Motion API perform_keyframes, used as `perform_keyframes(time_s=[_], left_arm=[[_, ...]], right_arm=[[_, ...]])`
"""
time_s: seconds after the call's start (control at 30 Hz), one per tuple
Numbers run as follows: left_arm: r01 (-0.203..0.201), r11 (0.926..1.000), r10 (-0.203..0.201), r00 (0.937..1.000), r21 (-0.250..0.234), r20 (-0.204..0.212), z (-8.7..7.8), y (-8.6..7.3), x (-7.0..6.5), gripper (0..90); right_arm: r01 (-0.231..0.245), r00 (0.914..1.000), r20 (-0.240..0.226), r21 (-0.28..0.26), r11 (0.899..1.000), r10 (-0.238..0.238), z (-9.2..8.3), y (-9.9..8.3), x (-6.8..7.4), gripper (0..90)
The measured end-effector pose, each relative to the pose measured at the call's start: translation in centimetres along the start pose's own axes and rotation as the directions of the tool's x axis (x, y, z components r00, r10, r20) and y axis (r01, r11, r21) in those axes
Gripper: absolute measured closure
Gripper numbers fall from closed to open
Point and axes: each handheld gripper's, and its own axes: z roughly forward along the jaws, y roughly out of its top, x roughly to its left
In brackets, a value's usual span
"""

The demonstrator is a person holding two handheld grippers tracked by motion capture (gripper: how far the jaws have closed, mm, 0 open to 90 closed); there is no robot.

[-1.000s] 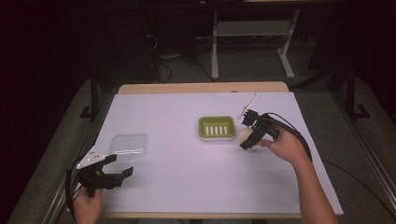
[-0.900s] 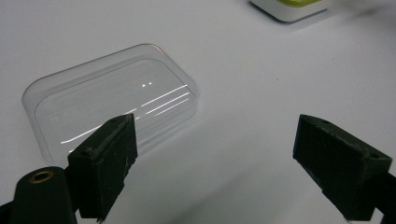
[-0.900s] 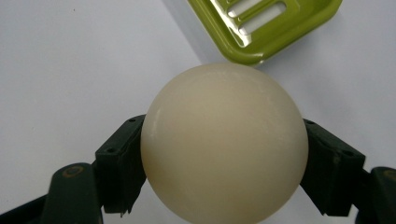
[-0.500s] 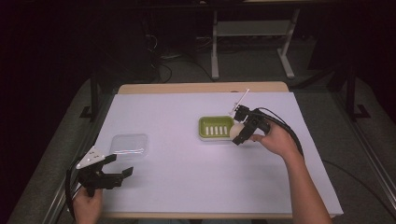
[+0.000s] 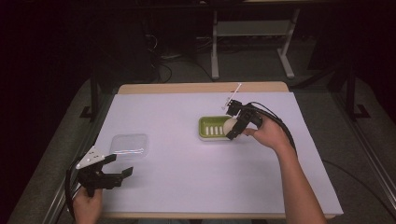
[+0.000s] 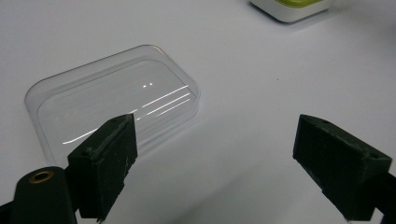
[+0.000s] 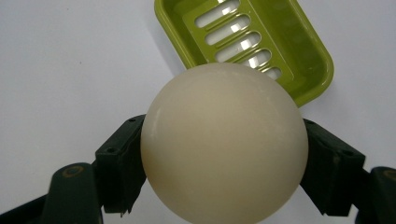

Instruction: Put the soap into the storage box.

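In the high view, the right gripper (image 5: pixel 232 127) sits just right of the middle of the frame, at the right end of a green soap dish (image 5: pixel 212 128) on the white surface (image 5: pixel 187 186). Its fingers squeeze a round cream ball (image 5: pixel 229 125). The right gripper view shows more: the ball (image 7: pixel 224 151) is big and smooth, held on both sides by the black fingers (image 7: pixel 119 170), with the slotted dish (image 7: pixel 299 56) behind it in the upper part of the frame. The left gripper (image 5: pixel 114 175) is in the lower left of the high view, fingers wide apart and holding nothing. The left gripper view shows a clear plastic lid (image 6: pixel 112 100) lying flat in the upper left. A second ago the right gripper was further right, away from the dish; now it is at the dish. The left gripper has not moved.
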Motion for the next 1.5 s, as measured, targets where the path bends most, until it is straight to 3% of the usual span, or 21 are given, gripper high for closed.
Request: perform_keyframes(time_s=[0.53, 1.0, 1.5], left_arm=[[0.002, 1.0, -0.002, 1.0, 0.002, 0.0, 0.0, 0.0, 0.0, 12.9], [-0.003, 1.0, 0.003, 1.0, 0.007, 0.001, 0.1, 0.0, 0.0, 12.9], [-0.003, 1.0, 0.003, 1.0, 0.006, 0.004, 0.2, 0.0, 0.0, 12.9]], right_arm=[[0.025, 0.9996, 0.01, 0.021, 0.999, -0.025, 0.8, 3.0, -0.5, 24.0], [0.004, 1.0, -0.001, 0.01, 1.0, -0.004, 3.2, 4.5, -0.9, 24.0], [-0.026, 0.9997, 0.002, 0.017, 1.0, 0.026, 4.6, 5.0, -1.4, 24.0]])
